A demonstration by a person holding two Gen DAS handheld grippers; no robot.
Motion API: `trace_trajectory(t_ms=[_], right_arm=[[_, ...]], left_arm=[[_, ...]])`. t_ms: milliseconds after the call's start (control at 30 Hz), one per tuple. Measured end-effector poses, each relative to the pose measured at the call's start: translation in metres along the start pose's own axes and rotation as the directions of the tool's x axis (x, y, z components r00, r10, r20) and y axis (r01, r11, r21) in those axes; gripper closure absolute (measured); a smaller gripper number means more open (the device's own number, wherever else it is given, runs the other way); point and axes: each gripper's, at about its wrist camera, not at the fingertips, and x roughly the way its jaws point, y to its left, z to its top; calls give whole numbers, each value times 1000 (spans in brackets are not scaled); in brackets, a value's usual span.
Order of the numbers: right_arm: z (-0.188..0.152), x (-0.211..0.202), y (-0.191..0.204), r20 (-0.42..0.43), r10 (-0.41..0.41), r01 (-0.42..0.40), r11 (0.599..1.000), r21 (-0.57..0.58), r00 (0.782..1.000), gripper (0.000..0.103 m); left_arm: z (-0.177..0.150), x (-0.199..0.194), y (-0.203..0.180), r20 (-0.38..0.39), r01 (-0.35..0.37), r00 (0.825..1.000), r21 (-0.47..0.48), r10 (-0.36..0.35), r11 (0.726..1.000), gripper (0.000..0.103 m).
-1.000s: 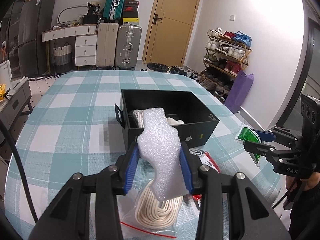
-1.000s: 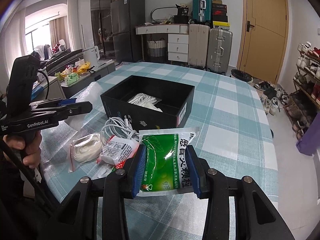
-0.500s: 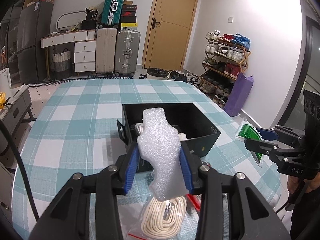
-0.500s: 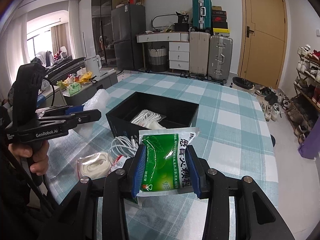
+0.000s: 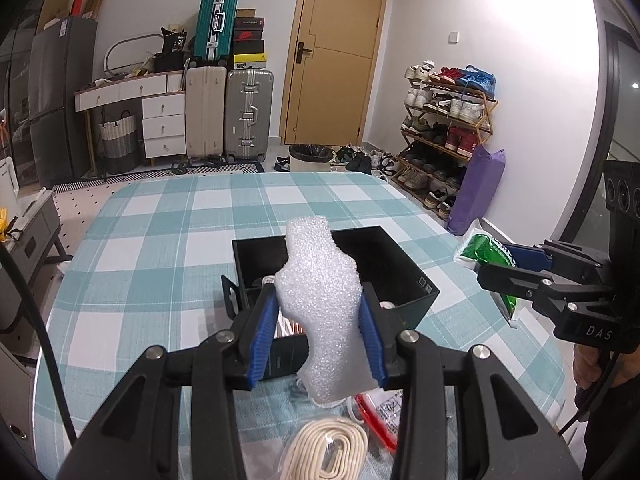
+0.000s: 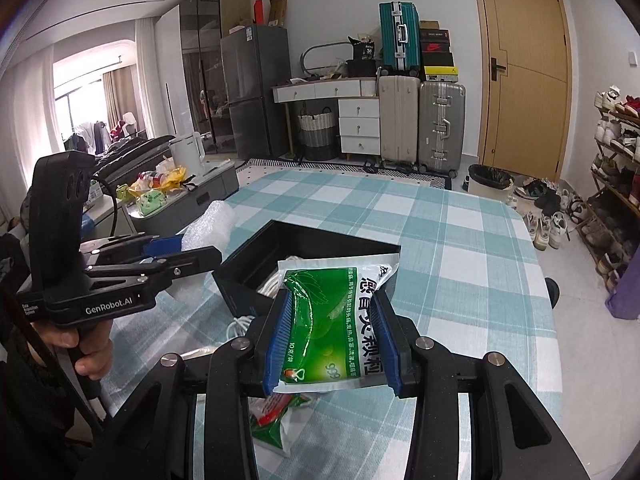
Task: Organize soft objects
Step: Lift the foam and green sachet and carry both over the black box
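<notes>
My left gripper point(image 5: 318, 334) is shut on a white foam piece point(image 5: 322, 300), held up above the table just in front of the open black box point(image 5: 404, 276). My right gripper point(image 6: 332, 344) is shut on a green and white medicine pouch point(image 6: 332, 328), also lifted, near the box point(image 6: 256, 256). White cords lie inside the box point(image 6: 276, 284). In the right wrist view the left gripper point(image 6: 200, 248) shows at the left with the foam point(image 6: 210, 226). In the left wrist view the right gripper point(image 5: 492, 264) shows at the right with the pouch point(image 5: 486, 252).
A bagged coil of cream rope point(image 5: 328, 452) and a red-edged packet point(image 5: 380, 416) lie on the checked tablecloth point(image 5: 160, 260) below my left gripper. Another green pouch point(image 6: 280, 420) and a white cable point(image 6: 240, 324) lie under my right gripper. Suitcases, drawers and a shoe rack stand beyond the table.
Both grippers have risen with their loads and drawn nearer over the box; the items on the table now sit lower in both views. Grips unchanged.
</notes>
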Motion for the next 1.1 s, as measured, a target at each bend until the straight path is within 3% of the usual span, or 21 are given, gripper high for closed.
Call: trace_trajectory(t_ms=[1100], right_arm=[[32,57,-1,-29,47,-46,999,26,998,63]], left_arm=[[20,49,13,-46,-16,999,-3,16,1000,64]])
